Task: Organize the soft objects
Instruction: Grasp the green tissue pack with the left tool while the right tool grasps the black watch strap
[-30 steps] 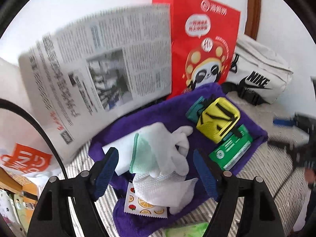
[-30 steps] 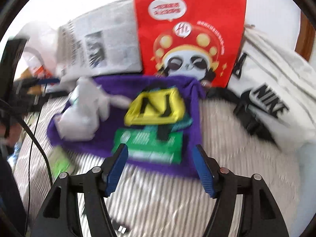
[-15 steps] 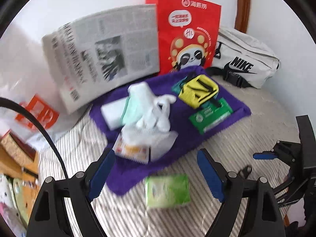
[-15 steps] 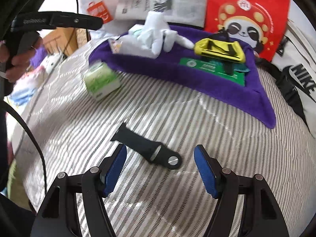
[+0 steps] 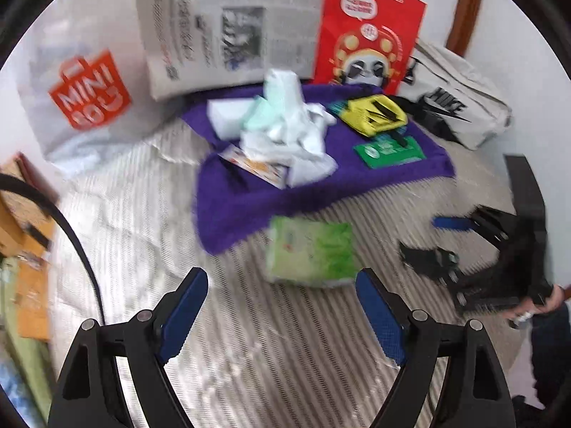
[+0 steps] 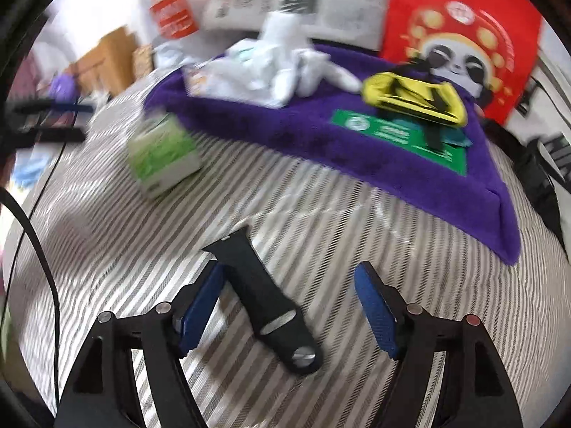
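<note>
A purple towel [image 5: 249,199] lies on the striped bed and carries white gloves and cloths [image 5: 285,132], a yellow pouch [image 5: 374,114] and a green flat pack [image 5: 389,151]. A green tissue pack [image 5: 310,253] lies in front of the towel, just beyond my open, empty left gripper [image 5: 282,306]. A black watch strap [image 6: 264,299] lies between the fingers of my open right gripper [image 6: 289,296]. The right gripper also shows in the left wrist view [image 5: 499,246]. The towel [image 6: 357,149] and tissue pack [image 6: 162,157] show in the right wrist view.
A newspaper [image 5: 228,25], a red panda bag [image 5: 367,32], a white Nike bag [image 5: 460,103] and a white Miniso bag [image 5: 89,92] stand along the wall behind the towel. Boxes and clutter [image 5: 25,249] sit off the bed's left edge.
Both grippers have pulled back from the towel. The left now faces the tissue pack; the right has dropped lower and closer, so the black strap lies between its fingers.
</note>
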{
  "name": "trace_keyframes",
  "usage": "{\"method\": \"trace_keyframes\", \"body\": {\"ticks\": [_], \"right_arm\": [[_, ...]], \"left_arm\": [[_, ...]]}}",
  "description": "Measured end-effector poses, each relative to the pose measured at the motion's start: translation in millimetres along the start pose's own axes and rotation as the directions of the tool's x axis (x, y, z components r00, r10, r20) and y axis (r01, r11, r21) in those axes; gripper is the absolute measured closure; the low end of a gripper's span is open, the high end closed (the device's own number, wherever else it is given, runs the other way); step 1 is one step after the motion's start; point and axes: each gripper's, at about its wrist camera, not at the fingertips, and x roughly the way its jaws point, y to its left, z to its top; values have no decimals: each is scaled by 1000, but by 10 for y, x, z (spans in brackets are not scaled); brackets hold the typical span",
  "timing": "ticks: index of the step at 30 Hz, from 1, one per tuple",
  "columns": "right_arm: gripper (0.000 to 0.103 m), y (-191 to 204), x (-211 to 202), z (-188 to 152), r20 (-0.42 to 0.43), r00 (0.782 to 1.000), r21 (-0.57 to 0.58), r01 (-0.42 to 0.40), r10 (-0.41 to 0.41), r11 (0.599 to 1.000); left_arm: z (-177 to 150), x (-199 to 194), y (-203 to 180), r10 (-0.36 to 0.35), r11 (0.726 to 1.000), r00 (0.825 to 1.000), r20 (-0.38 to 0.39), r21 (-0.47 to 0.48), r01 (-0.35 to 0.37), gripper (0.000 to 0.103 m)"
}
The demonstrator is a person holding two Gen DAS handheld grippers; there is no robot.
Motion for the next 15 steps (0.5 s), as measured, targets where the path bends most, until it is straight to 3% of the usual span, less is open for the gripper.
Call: {"method": "trace_keyframes", "body": {"ticks": [3, 10, 15], "right_arm": [[30, -110, -8, 16, -3, 1000, 51, 31, -31, 998], [30, -383, -74, -45, -20, 997, 136, 82, -80, 987], [30, -372, -108, -107, 2, 994, 147, 105, -106, 984]], "left_arm": [[-88, 78, -38, -58, 998, 998, -8, 1, 58, 19], [-96, 335, -301, -39, 993, 999, 4, 108, 39, 19], [-70, 637, -359, -27, 994, 999, -39, 100, 31, 19]]}}
